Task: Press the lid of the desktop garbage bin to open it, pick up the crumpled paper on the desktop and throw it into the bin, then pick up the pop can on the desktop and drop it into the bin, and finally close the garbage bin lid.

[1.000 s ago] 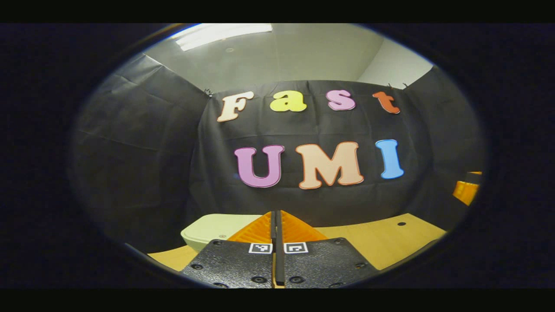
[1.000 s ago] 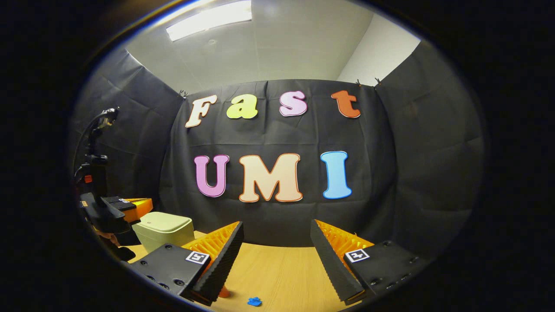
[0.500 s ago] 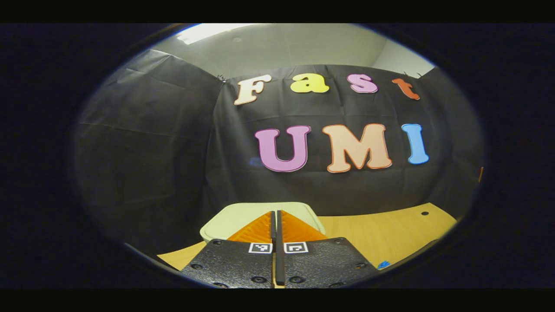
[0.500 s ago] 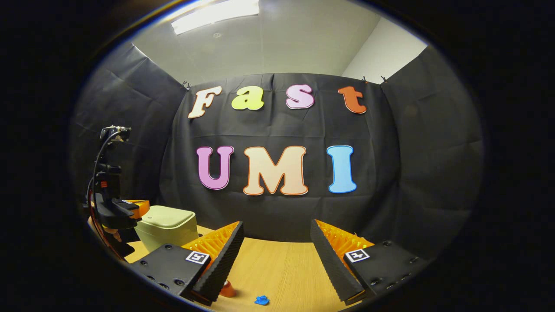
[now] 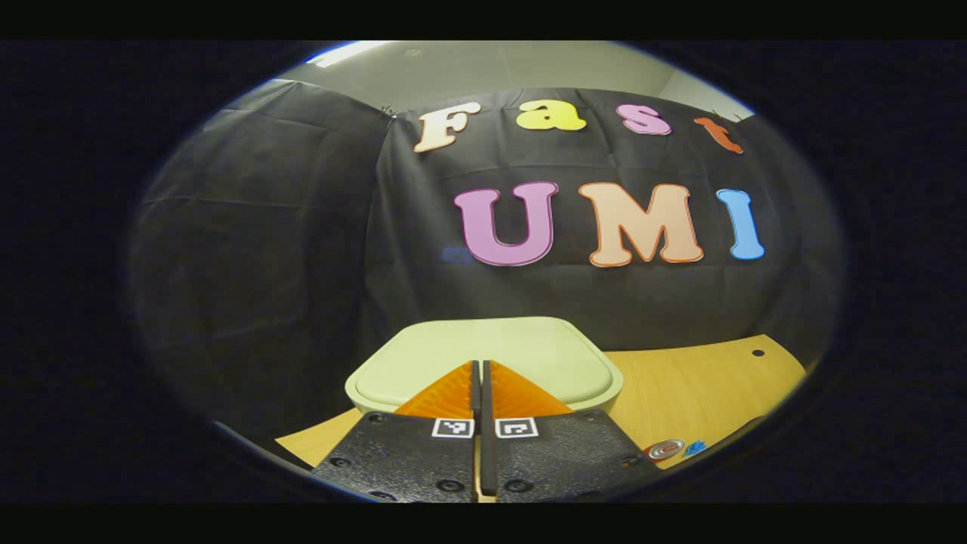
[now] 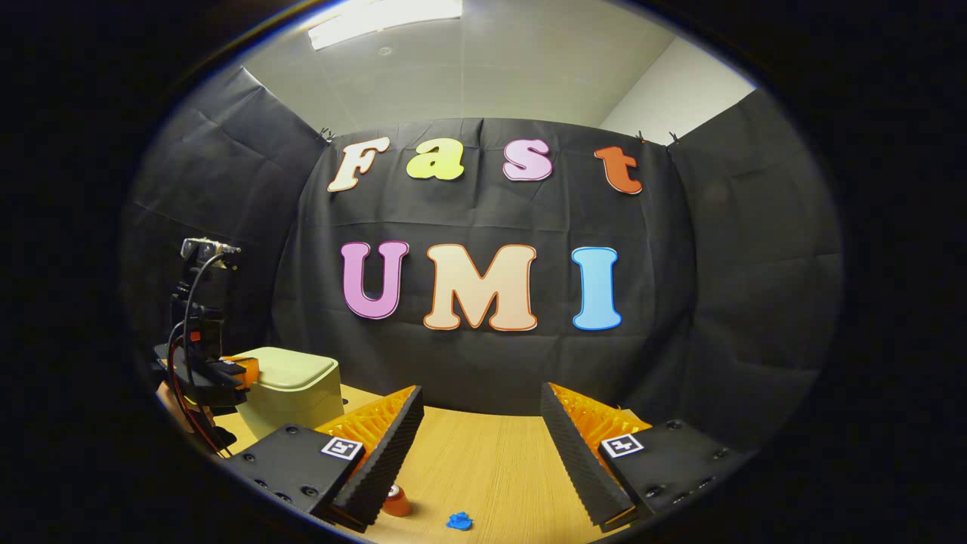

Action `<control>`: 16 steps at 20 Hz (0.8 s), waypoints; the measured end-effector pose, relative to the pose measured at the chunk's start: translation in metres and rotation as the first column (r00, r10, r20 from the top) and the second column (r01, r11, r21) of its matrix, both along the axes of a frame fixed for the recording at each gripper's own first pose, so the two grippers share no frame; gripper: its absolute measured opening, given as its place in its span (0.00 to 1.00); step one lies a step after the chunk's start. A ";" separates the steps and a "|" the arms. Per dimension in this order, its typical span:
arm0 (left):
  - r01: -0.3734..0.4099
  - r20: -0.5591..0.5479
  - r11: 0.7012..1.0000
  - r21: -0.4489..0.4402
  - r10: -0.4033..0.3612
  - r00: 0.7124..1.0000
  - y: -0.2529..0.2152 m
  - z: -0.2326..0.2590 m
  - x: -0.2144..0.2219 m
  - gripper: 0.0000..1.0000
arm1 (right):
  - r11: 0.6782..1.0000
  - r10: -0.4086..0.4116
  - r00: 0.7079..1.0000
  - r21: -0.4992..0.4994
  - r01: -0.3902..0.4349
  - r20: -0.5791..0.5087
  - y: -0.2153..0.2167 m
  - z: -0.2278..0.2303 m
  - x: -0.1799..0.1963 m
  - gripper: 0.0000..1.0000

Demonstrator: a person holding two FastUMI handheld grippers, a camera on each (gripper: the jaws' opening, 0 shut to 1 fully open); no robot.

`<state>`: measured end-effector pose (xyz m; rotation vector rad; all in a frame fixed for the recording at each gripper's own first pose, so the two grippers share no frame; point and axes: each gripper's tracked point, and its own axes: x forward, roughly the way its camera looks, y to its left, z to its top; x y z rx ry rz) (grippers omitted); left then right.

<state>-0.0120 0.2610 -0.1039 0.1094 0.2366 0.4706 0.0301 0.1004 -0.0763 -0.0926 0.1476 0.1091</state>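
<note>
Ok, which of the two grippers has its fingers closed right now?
The left gripper, poised at the green garbage bin's lid, with its fingers together and nothing between them. The right gripper has its fingers spread wide over the table.

Left gripper fingers pressed together, level. Right gripper fingers spread wide, holding nothing.

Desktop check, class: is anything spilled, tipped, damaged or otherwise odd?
Nothing stands out. The bin sits upright with its lid down; the pop can stands on the table beside the blue crumpled paper.
</note>
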 end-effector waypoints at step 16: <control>0.065 0.161 0.998 -0.006 -0.063 0.985 -0.044 0.065 -0.006 0.00 | 0.992 0.124 0.987 0.004 -0.125 -0.100 0.000 -0.036 0.021 1.00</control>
